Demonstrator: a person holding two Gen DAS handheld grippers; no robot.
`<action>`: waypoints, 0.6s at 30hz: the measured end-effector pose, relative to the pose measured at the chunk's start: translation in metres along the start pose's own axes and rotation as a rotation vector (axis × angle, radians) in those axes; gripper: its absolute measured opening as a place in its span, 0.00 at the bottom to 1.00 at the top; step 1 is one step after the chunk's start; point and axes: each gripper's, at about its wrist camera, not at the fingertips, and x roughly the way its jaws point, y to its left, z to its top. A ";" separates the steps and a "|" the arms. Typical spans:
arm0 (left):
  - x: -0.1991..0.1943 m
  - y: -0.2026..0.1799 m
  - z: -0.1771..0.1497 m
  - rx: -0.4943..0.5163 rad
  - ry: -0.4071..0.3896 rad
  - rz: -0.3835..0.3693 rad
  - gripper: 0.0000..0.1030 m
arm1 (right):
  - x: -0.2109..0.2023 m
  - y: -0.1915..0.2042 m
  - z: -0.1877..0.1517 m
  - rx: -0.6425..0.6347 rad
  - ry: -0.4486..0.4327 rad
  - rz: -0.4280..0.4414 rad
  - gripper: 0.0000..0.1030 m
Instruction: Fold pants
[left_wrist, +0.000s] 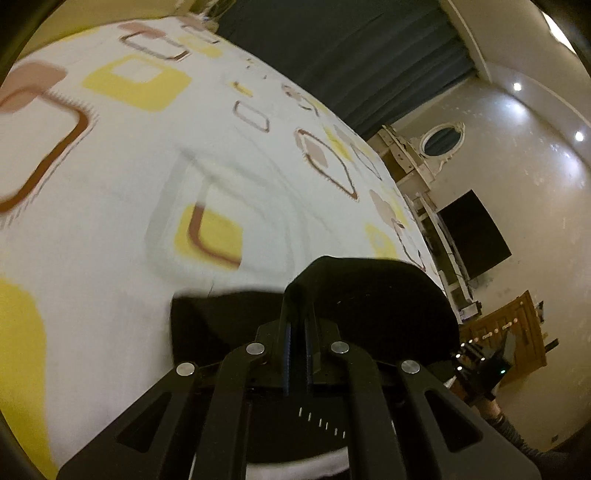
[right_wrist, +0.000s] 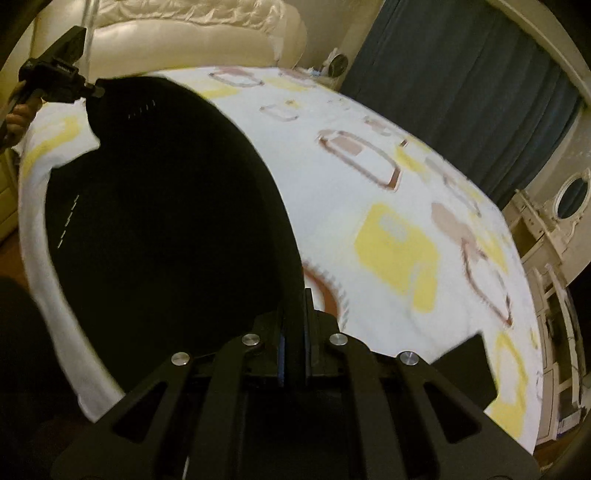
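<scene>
The left gripper (left_wrist: 297, 328) is clenched on a corner of the black pants (left_wrist: 369, 295), a peak of cloth pinched up between its fingers. From its own view the fabric bunches right at the tips and drapes off to the right of them, with the patterned sheet (left_wrist: 147, 166) spreading out ahead and to the left. In the right wrist view that same gripper shows far up at the top left, holding the far corner of the pants where they meet the sheet's edge.

Moving right, the main body of the pants (right_wrist: 166, 221) lies as one broad dark panel ahead and left of the right gripper (right_wrist: 293, 332), on the bed. The right gripper is also clamped on cloth: a thin edge of the pants runs straight into the gap between its fingers. To the right of it the sheet (right_wrist: 406, 203) lies bare.

As for progress, I'd judge the fold is underway rather than finished. Both corners of one edge are gripped and appear raised, the cloth looks stretched between the two grippers, and it is too dark to tell how many layers lie there. What seems left is carrying this edge over, laying it down, letting go, and perhaps another fold.
</scene>
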 end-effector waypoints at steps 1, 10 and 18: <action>-0.003 0.004 -0.007 -0.012 0.004 0.002 0.05 | -0.001 0.005 -0.009 0.006 0.011 0.010 0.06; -0.002 0.043 -0.063 -0.127 0.048 0.025 0.08 | 0.017 0.039 -0.059 0.027 0.123 0.048 0.08; -0.019 0.059 -0.093 -0.233 0.057 0.003 0.45 | 0.004 0.036 -0.069 0.172 0.145 0.130 0.46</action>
